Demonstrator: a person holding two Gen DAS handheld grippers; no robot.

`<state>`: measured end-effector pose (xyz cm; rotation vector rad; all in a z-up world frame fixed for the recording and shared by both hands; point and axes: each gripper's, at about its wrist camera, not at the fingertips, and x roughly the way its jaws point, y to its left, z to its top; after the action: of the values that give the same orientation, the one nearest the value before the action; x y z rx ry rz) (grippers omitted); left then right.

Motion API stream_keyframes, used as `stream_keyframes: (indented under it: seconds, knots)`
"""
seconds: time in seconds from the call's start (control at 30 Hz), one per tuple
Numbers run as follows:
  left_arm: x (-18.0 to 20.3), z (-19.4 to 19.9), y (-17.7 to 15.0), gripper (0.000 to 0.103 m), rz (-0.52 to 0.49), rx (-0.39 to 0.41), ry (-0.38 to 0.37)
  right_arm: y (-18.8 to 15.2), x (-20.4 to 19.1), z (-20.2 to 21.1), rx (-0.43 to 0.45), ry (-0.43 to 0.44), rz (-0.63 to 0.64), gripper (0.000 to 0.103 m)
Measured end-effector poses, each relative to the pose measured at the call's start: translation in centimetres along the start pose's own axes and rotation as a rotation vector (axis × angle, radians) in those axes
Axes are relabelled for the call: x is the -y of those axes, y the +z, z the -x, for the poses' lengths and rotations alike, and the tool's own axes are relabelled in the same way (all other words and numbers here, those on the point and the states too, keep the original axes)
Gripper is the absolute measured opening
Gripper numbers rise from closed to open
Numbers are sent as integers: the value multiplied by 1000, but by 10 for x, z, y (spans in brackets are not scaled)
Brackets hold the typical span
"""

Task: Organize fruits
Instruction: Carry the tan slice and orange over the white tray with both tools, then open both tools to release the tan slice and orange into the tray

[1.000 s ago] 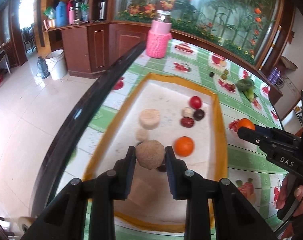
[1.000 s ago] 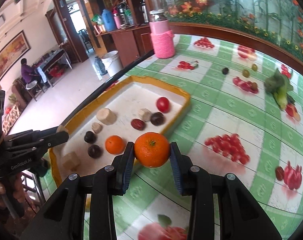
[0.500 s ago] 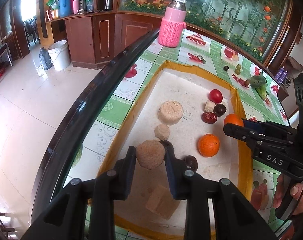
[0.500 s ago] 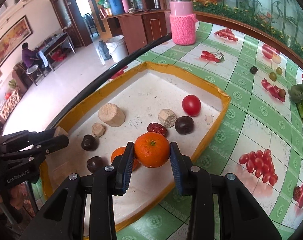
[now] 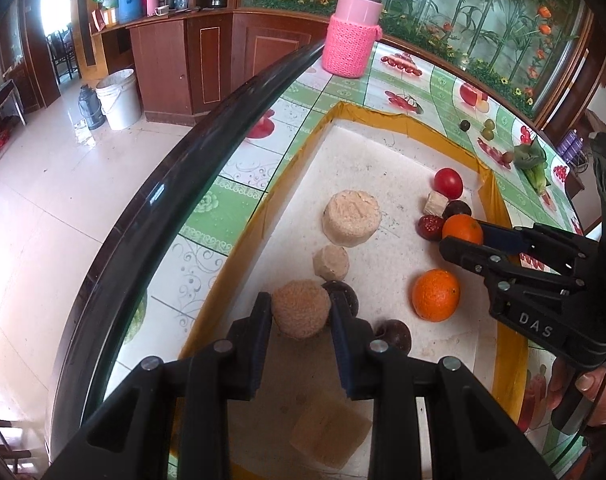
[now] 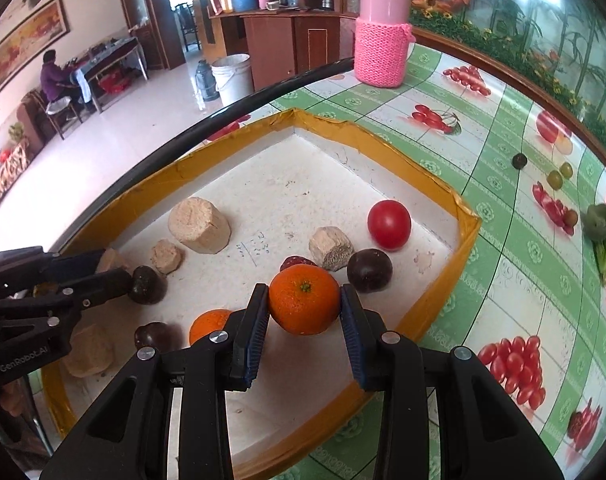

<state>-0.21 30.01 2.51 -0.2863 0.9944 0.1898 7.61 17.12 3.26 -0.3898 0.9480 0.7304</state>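
Bench has a green fruit-print cover, and the yellow-rimmed tray sits on it near the black edge. Everything below is relative to that tray. Left gripper is over the tray's near end, jaws clamped on a rough tan ball. Right gripper is over the tray's right side, jaws clamped on an orange. A second orange lies on the tray floor, a red tomato toward the far right corner, and a dark passion fruit just beside it.
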Motion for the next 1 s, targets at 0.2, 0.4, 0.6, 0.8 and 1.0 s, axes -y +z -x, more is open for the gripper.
stream_keyframes:
  seconds: [0.2, 0.4, 0.6, 0.8, 1.0]
  knots:
    - [-2, 0, -3, 37, 0, 14, 31, -5, -11, -4, 2, -70, 101, 35]
    - [-3, 2, -6, 44, 7, 3, 44, -6, -8, 0, 13, -75, 76, 35]
    - [-1, 11, -11, 54, 10, 6, 64, -15, -3, 23, 52, -74, 26, 38]
    - [13, 29, -11, 70, -15, 39, 76, -38, 12, 64, 132, -55, -64, 44]
    - [46, 46, -11, 76, -61, 76, 41, -81, 57, 91, 136, -75, -210, 44]
